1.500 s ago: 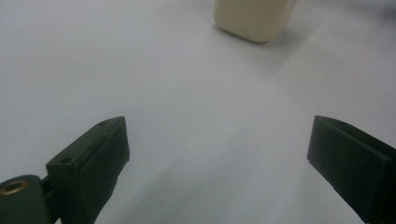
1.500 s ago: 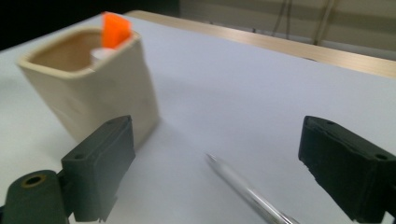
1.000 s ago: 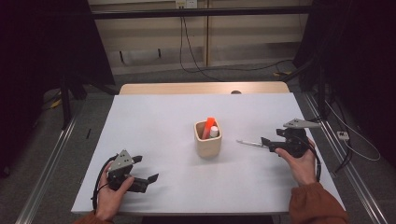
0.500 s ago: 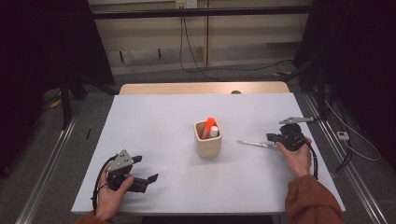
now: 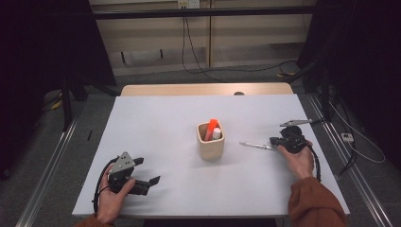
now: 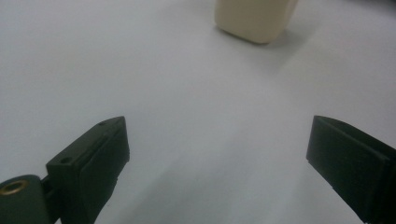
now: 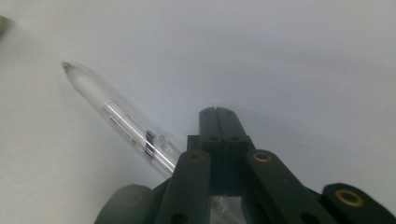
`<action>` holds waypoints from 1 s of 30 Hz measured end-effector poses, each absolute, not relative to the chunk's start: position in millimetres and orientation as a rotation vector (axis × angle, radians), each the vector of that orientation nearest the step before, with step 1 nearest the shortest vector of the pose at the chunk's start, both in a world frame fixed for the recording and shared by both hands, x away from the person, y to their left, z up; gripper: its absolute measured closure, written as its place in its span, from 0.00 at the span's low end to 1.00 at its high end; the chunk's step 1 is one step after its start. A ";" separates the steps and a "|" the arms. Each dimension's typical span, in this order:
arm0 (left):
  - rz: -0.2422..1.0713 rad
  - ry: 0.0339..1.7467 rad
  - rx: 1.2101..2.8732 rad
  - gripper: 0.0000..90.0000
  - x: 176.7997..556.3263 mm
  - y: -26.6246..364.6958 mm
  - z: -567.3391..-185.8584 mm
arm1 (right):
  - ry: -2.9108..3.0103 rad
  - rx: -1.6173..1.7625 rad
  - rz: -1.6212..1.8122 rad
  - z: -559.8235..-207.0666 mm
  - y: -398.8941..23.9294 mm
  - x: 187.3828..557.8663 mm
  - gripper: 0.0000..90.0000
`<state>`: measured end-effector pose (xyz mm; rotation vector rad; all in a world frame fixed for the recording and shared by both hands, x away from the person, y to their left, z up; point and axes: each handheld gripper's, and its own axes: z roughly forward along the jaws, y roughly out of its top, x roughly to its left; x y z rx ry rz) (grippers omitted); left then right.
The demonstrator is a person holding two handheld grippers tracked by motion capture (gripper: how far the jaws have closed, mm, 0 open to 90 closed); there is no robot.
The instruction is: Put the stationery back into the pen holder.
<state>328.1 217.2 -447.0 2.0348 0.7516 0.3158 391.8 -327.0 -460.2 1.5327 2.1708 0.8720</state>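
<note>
A clear plastic pen (image 5: pixel 253 145) lies on the white table (image 5: pixel 165 123), right of a beige cup (image 5: pixel 211 147). My right gripper (image 5: pixel 273 141) rests low at the pen's right end. In the right gripper view its jaws (image 7: pixel 217 114) are pressed flat together with no gap. The pen (image 7: pixel 112 109) runs slantwise from the upper left and passes under the left link rather than between the pads. My left gripper (image 5: pixel 146 171) sits near the front left of the table, open and empty (image 6: pixel 217 154), pointing towards the cup (image 6: pixel 254 18).
An orange marker (image 5: pixel 210 127) and a white-capped item (image 5: pixel 217 133) stand in the cup. A wooden strip (image 5: pixel 203 89) borders the table's far edge. Dark floor, rails and cables surround the table.
The right hand has sunk towards the table and moved a little nearer the pen's end. The pen has stayed where it lay. The left hand has kept still.
</note>
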 end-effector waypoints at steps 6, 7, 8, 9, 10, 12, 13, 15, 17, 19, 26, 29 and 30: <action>0.318 0.754 2.032 0.06 327.8 218.5 -446.8 | 2.172 1.516 0.858 -460.8 -325.5 390.9 1.00; 0.318 0.752 2.034 0.06 327.7 218.6 -446.8 | 2.173 1.514 0.848 -460.6 -324.6 390.4 1.00; 0.318 0.751 2.035 0.06 327.7 218.6 -446.8 | 2.174 1.505 0.837 -460.3 -323.7 390.2 1.00; 0.317 0.751 2.035 0.06 327.6 218.8 -446.8 | 2.177 1.497 0.827 -460.0 -322.6 389.8 1.00; 0.317 0.751 2.035 0.06 327.6 219.0 -446.8 | 2.181 1.495 0.817 -459.4 -321.5 389.1 1.00; 0.316 0.752 2.031 0.06 327.8 219.0 -447.3 | 2.186 1.494 0.808 -458.5 -320.7 387.8 1.00; 0.314 0.753 2.030 0.06 327.8 218.9 -447.3 | 2.191 1.499 0.811 -458.2 -321.0 387.0 1.00; 0.316 0.751 2.034 0.06 327.6 219.0 -447.1 | 2.197 1.497 0.816 -458.0 -321.6 385.6 1.00; 0.310 0.757 2.032 0.06 327.4 218.7 -447.2 | 2.200 1.499 0.812 -457.5 -321.4 384.0 1.00; 0.314 0.752 2.036 0.06 327.6 219.0 -447.1 | 2.207 1.500 0.809 -457.1 -321.4 382.8 1.00; 0.308 0.754 2.033 0.06 327.5 218.9 -447.3 | 2.217 1.481 0.802 -456.7 -320.7 377.5 1.00; 0.307 0.755 2.039 0.06 327.5 219.2 -447.1 | 2.225 1.477 0.795 -456.1 -320.0 375.0 1.00; 0.308 0.755 2.038 0.06 327.4 219.3 -447.1 | 2.233 1.470 0.790 -455.7 -319.6 373.8 1.00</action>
